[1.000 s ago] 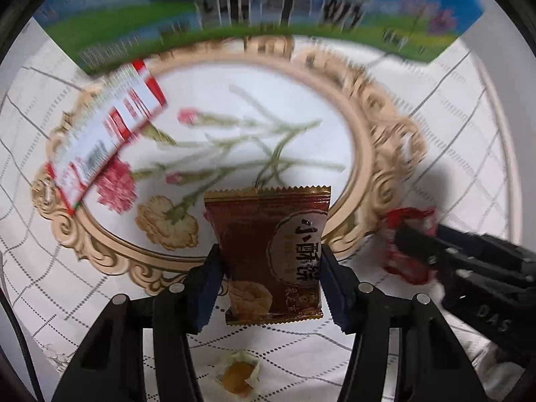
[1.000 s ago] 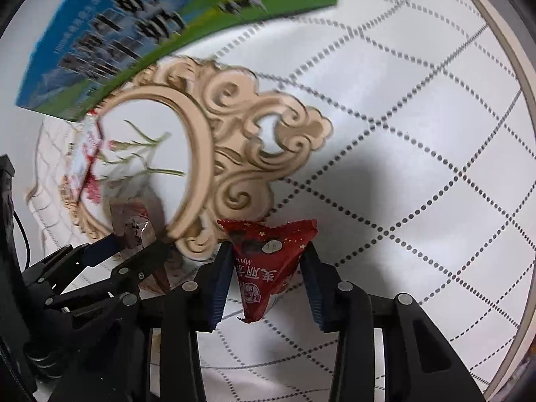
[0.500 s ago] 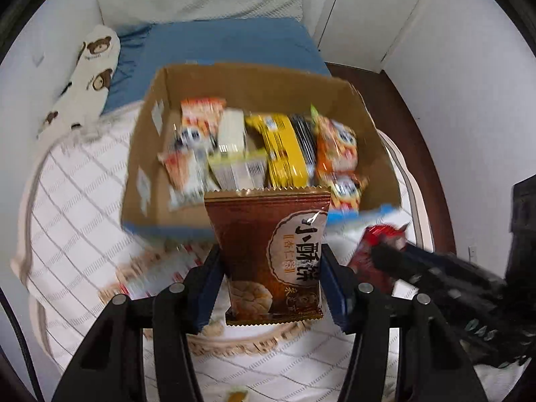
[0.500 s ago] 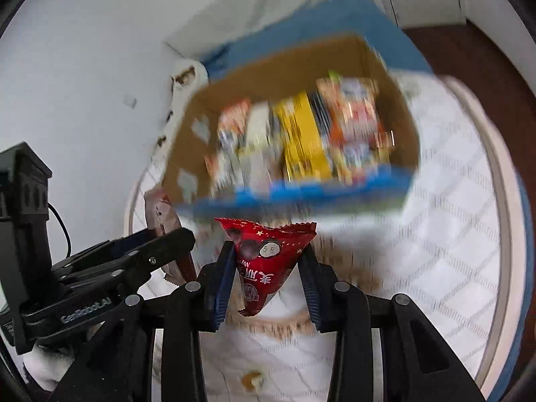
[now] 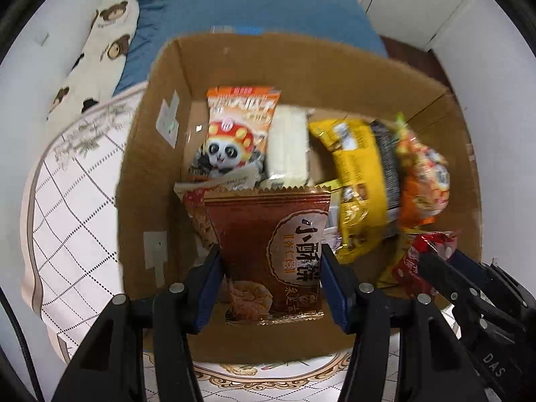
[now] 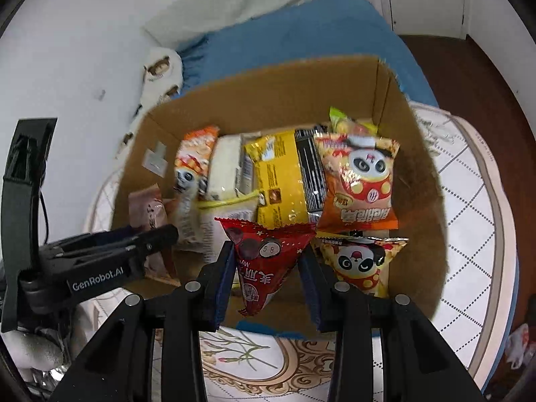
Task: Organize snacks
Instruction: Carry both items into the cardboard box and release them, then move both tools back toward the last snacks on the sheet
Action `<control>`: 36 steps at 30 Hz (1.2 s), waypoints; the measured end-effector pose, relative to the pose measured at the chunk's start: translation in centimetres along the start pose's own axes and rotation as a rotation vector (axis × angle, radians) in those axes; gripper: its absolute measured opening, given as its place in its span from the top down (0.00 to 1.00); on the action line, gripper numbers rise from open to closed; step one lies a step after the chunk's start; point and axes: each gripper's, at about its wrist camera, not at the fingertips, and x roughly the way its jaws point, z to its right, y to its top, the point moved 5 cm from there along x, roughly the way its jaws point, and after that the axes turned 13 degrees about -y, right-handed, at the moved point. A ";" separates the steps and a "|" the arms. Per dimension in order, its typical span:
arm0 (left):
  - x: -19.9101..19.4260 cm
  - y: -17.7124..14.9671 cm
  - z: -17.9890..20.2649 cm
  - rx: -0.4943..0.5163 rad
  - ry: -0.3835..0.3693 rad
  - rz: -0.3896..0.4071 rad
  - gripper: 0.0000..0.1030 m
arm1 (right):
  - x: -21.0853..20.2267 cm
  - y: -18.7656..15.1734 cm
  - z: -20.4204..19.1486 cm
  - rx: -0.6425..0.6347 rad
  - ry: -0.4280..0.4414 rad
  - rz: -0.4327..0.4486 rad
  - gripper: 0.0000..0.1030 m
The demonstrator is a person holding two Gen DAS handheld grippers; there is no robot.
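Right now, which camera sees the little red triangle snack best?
The right wrist view. The red triangle packet hangs front and centre there, pinched in the right gripper over the cardboard box, with its printing showing. In the left wrist view that packet is off at the right edge, blurry and partly behind the gripper's fingers.

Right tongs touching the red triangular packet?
Touching. The right wrist view shows the right tongs with both blue pads pressed against the red triangular packet, held over the cardboard box.
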 end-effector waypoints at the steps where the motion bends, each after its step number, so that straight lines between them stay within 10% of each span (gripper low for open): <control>1: 0.6 -0.1 -0.4 -0.013 -0.002 -0.017 0.48 | 0.6 0.0 0.0 -0.001 0.001 -0.016 0.60; 4: 1.6 -0.2 -1.4 -0.036 0.002 -0.034 0.39 | 2.9 -0.7 0.1 -0.008 -0.016 -0.101 0.51; 7: 1.8 -0.4 -1.9 -0.025 0.019 -0.025 0.16 | 4.1 -0.9 0.7 -0.016 -0.053 -0.126 0.12; 36: -8.6 -5.8 0.9 0.102 0.052 0.373 0.11 | -5.8 -2.6 1.7 -0.003 -0.225 0.143 0.06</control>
